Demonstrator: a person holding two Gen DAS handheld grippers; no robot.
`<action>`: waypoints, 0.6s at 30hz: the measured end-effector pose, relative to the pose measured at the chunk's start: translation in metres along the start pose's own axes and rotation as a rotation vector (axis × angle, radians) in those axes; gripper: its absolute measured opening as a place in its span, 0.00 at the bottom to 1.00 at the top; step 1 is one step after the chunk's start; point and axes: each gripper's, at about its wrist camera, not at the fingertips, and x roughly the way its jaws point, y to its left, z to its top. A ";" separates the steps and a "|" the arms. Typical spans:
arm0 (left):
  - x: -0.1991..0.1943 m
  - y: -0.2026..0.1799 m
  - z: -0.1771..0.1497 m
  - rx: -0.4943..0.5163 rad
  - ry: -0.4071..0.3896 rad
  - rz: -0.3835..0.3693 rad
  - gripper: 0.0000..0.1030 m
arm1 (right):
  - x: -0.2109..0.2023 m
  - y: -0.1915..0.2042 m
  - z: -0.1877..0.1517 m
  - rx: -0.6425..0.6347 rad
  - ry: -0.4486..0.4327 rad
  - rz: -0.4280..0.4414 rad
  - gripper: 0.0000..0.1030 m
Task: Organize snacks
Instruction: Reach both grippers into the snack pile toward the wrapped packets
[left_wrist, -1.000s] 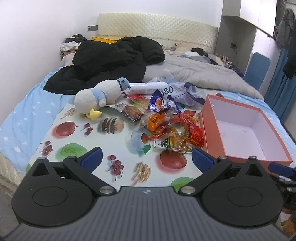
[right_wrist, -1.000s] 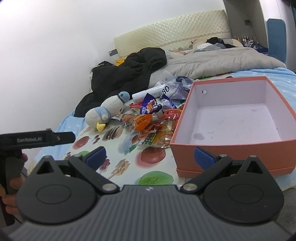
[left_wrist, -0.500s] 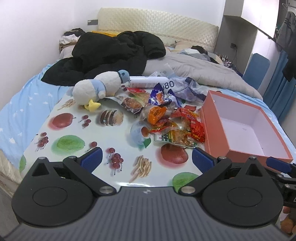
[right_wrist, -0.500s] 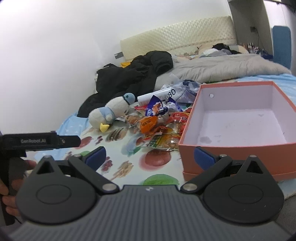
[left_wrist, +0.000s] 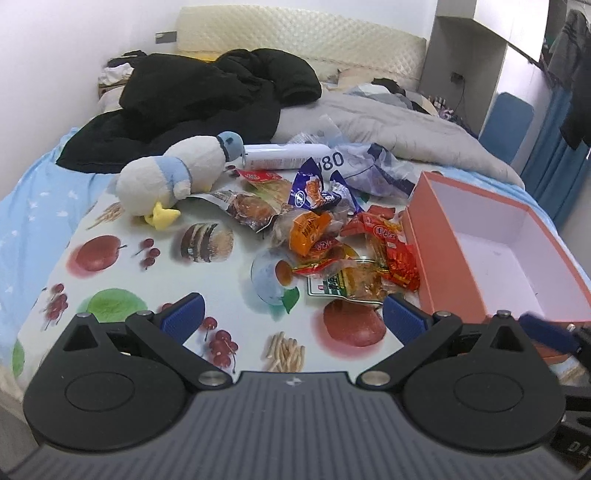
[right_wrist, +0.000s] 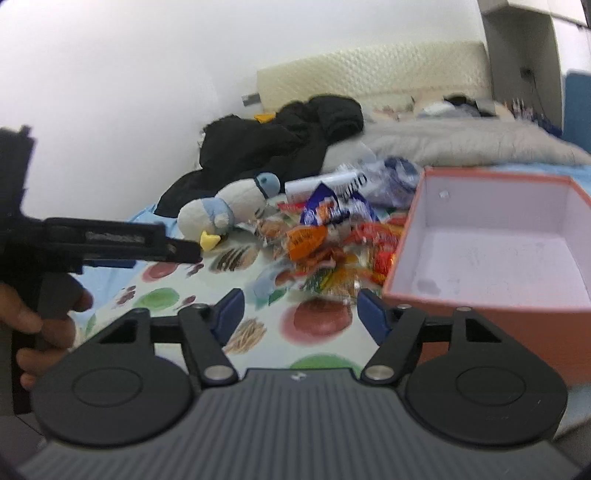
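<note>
Ahead of both grippers, crinkly foil snack packets (left_wrist: 343, 243) lie heaped on the fruit-print cloth (left_wrist: 122, 266), touching the empty pink box (left_wrist: 491, 251) to their right. Left gripper (left_wrist: 291, 317) and right gripper (right_wrist: 301, 314) hang open, holding nothing; the right looks nearer.

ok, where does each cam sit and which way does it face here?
Left wrist: on the left gripper, low over the fruit-print cloth, facing the snack pile and headboard; both open fingers show, plus a blue fingertip of the other gripper at right.
Right wrist: on the right gripper, further right, facing the same way; its open fingers show, plus the left hand holding the other gripper.
Shared: snack pile, orange box, plush penguin, black jacket.
</note>
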 end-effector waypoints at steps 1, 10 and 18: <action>0.006 0.003 0.001 -0.001 0.007 -0.001 1.00 | 0.002 0.003 0.000 -0.024 -0.023 0.000 0.69; 0.062 0.031 0.020 -0.049 0.030 -0.011 1.00 | 0.049 0.018 0.008 -0.063 0.014 0.031 0.69; 0.117 0.058 0.044 -0.142 0.032 -0.059 1.00 | 0.111 0.031 0.008 -0.069 0.087 0.041 0.51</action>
